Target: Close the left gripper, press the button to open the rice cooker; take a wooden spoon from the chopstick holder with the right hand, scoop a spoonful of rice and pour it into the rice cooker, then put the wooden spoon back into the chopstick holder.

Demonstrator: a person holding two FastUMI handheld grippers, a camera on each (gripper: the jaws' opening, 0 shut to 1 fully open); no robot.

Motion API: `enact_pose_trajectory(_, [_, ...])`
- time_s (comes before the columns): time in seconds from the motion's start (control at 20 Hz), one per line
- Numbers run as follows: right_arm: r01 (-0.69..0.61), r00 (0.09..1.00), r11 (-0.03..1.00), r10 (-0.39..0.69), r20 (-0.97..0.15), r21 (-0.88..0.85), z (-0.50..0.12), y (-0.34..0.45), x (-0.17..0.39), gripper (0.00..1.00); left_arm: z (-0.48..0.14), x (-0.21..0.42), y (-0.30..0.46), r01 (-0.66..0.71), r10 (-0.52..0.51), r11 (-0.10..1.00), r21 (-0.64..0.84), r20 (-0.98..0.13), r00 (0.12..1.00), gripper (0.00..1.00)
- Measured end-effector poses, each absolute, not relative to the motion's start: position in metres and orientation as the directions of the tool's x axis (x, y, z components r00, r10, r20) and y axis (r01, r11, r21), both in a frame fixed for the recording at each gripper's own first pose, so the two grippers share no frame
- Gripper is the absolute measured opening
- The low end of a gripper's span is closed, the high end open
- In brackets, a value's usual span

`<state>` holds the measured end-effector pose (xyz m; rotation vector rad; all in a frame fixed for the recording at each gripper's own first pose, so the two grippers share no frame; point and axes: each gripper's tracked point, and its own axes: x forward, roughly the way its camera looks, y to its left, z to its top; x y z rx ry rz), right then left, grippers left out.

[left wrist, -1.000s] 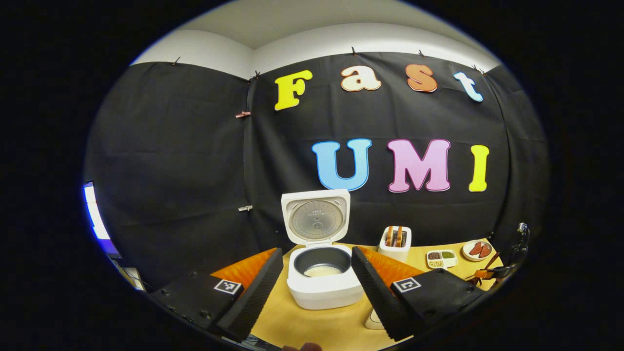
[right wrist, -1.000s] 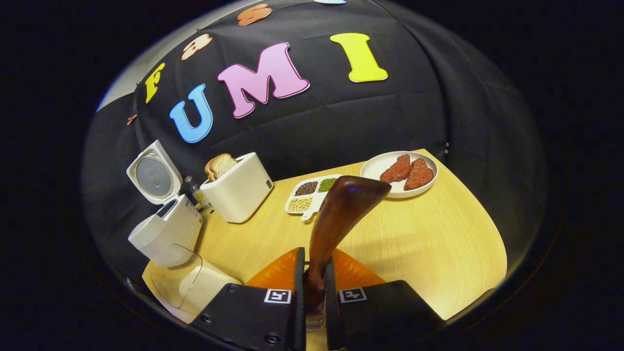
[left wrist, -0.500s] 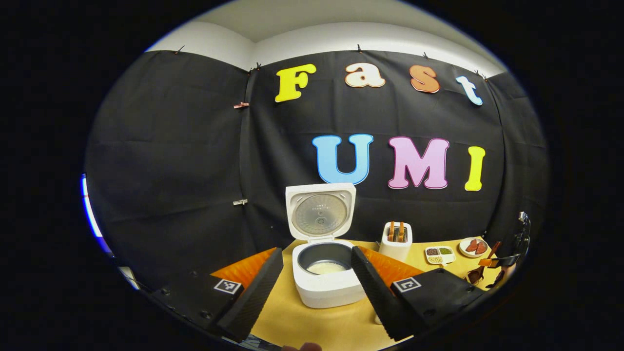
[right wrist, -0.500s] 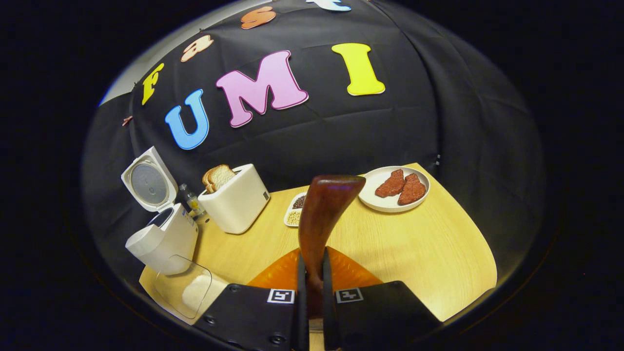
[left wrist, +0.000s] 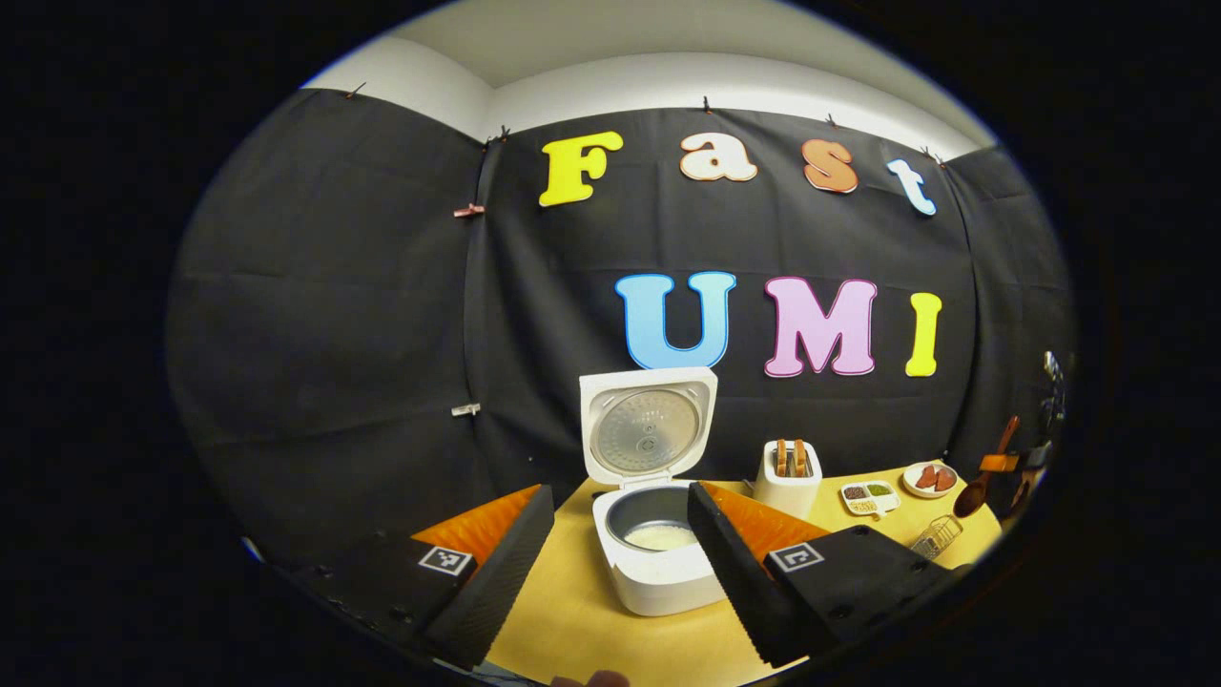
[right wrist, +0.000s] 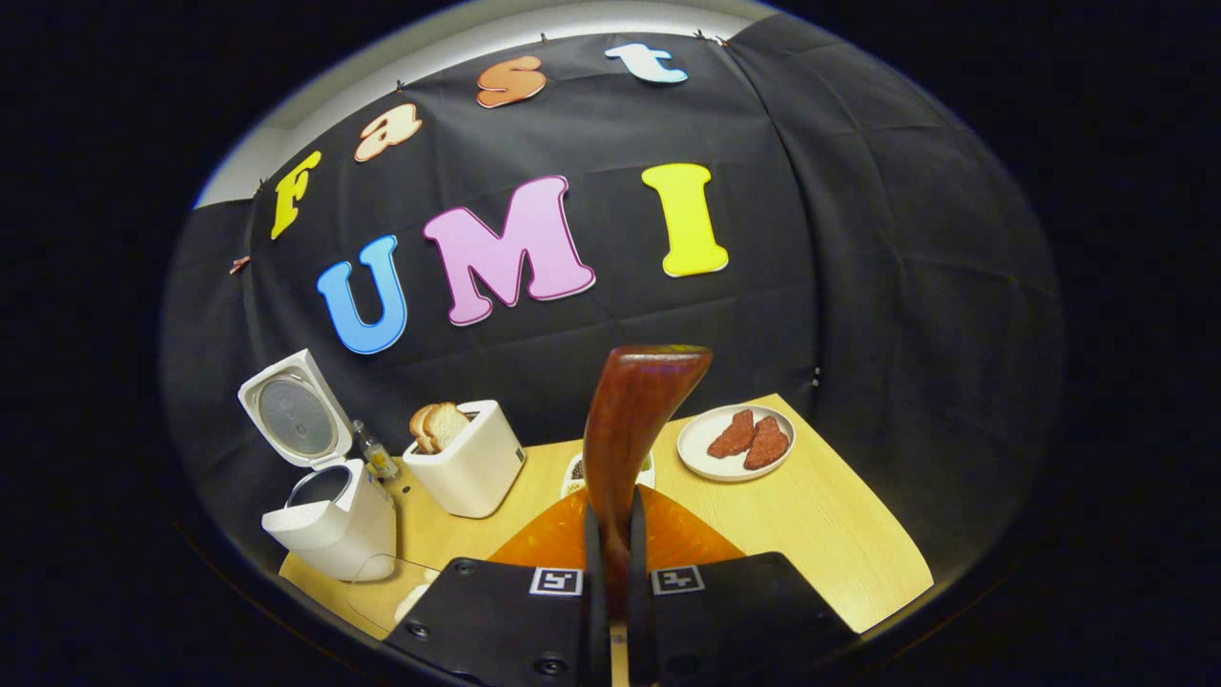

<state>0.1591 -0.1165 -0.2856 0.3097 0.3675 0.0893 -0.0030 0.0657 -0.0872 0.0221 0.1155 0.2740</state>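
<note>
- The left tongs (left wrist: 620,563) are seen spread wide apart, with nothing gripped, in front of the rice cooker (left wrist: 658,563).
- The rice cooker is shown on the wooden surface (left wrist: 572,620) with its lid raised and rice visible inside.
- The wooden spoon (right wrist: 634,429) is gripped upright by the right tongs (right wrist: 610,534), raised above the surface.
- A toaster (right wrist: 467,468) is placed beside the cooker.

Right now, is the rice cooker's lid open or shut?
Open. The rice cooker has its lid standing upright, and the inner pot shows pale contents.
</note>
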Motion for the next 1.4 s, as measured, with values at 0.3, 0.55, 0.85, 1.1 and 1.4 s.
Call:
enact_pose_trajectory(0.3, [-0.070,0.939,0.962,0.153,-0.309,0.263,-0.252,-0.041,0.122,0.11,-0.091,0.000,0.087,-0.178,0.180,0.984,0.034,-0.086,0.980,0.97])
enact_pose_trajectory(0.55, [-0.177,0.897,0.971,0.226,-0.380,0.159,-0.276,0.048,0.103,0.11,-0.104,0.001,0.104,-0.157,0.155,0.988,-0.008,-0.096,0.983,0.97])
enact_pose_trajectory(0.85, [-0.312,0.834,0.947,0.233,-0.500,-0.080,-0.342,0.115,0.098,0.11,-0.111,0.002,0.115,-0.135,0.133,0.991,-0.011,-0.105,0.986,0.96])
enact_pose_trajectory(1.1, [-0.351,0.793,0.888,0.114,-0.599,-0.296,-0.403,0.127,0.096,0.12,-0.125,-0.004,0.129,-0.132,0.130,0.991,-0.009,-0.112,0.985,0.97])
enact_pose_trajectory(1.4, [-0.382,0.752,0.836,0.032,-0.658,-0.395,-0.448,0.143,0.080,0.12,-0.133,-0.007,0.140,-0.138,0.134,0.990,-0.022,-0.127,0.983,0.97])
